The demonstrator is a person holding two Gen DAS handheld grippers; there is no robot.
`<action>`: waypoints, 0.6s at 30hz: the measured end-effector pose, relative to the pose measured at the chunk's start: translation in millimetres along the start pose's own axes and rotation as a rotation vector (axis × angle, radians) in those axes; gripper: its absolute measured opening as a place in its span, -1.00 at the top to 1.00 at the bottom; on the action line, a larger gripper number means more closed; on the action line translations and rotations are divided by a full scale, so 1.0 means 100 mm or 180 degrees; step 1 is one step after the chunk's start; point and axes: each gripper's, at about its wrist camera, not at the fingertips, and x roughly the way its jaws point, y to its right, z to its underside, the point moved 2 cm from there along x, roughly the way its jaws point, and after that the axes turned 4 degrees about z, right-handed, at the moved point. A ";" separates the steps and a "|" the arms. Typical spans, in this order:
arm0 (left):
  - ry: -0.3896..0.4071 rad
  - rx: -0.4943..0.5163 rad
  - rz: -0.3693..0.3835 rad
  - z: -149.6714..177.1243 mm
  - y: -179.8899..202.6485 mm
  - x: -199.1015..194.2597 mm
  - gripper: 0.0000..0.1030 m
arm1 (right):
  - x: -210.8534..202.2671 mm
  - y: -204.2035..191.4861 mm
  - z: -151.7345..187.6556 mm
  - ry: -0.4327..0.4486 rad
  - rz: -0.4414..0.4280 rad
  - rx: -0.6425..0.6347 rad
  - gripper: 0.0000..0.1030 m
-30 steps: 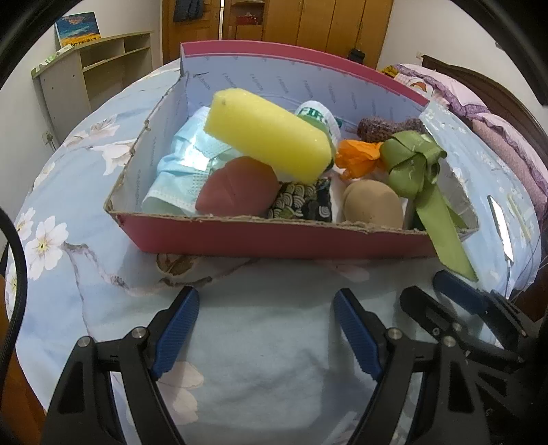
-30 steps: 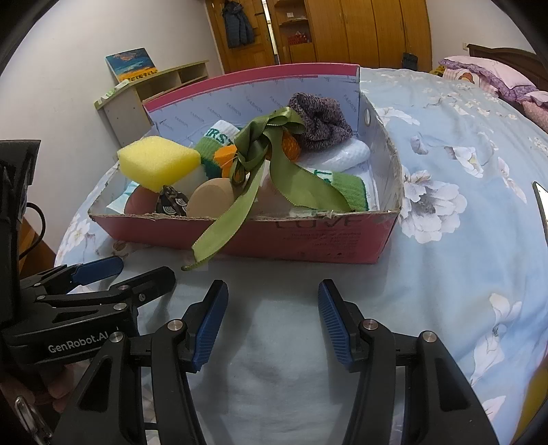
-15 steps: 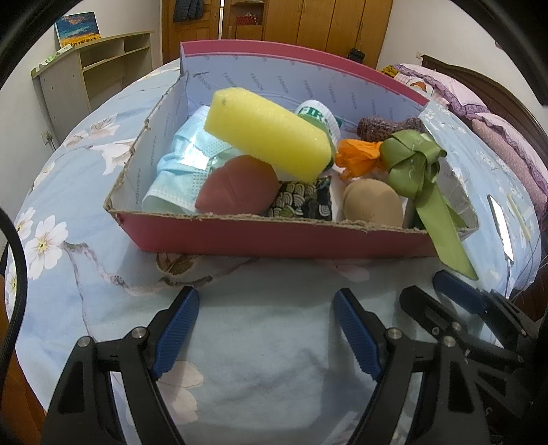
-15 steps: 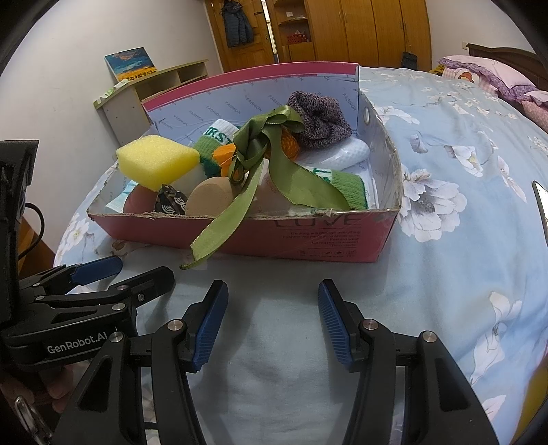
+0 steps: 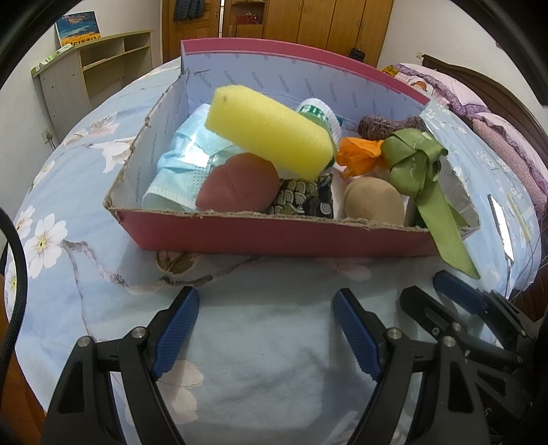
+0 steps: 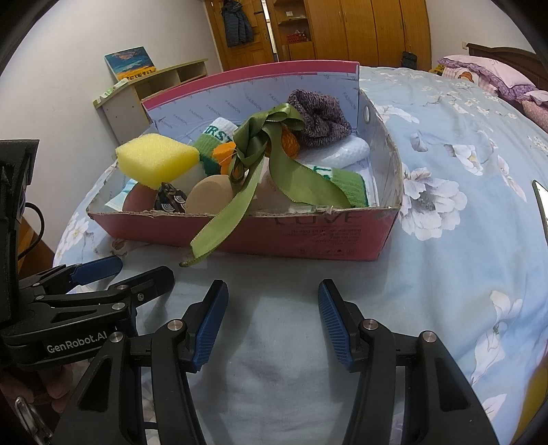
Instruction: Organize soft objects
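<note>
A pink cardboard box (image 5: pixel 274 236) (image 6: pixel 308 232) sits on the bed, filled with soft things. Inside lie a yellow sponge (image 5: pixel 270 131) (image 6: pixel 157 159), a blue face mask (image 5: pixel 185 164), a dark red pad (image 5: pixel 239 185), a tan pad (image 5: pixel 373 202) (image 6: pixel 209 193), a patterned cloth (image 5: pixel 303 198), an orange piece (image 5: pixel 358 157), a purple knit item (image 6: pixel 318 118) and green-white socks (image 6: pixel 342 178). A green ribbon (image 5: pixel 431 191) (image 6: pixel 267 164) hangs over the front wall. My left gripper (image 5: pixel 265 306) and right gripper (image 6: pixel 272 297) stand open over the sheet in front of the box, holding nothing.
The bed has a blue floral sheet (image 6: pixel 462 171). A wooden shelf unit (image 5: pixel 92 72) stands at the back left, wardrobes (image 6: pixel 359 30) behind. Pillows (image 6: pixel 486 73) lie at the far right. A phone-like flat object (image 5: pixel 500 226) lies right of the box.
</note>
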 end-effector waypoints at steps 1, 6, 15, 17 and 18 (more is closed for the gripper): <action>-0.0002 0.0001 -0.0001 0.01 0.00 0.00 -0.64 | 0.00 0.00 0.00 0.0000 0.0000 -0.0001 -0.09; -0.0006 0.0002 -0.0004 0.02 -0.01 0.01 -0.64 | 0.00 0.00 0.00 -0.0001 0.0001 -0.0001 -0.09; -0.0007 0.0004 -0.0005 0.02 0.00 0.02 -0.64 | 0.02 -0.01 0.02 -0.0019 0.0021 -0.0005 -0.09; -0.0006 0.0002 -0.0005 0.03 0.00 0.01 -0.64 | 0.01 -0.01 0.04 -0.0016 0.0027 -0.0010 -0.09; -0.0008 0.0003 -0.0006 0.02 0.00 0.02 -0.64 | 0.01 -0.01 0.04 -0.0014 0.0026 -0.0011 -0.09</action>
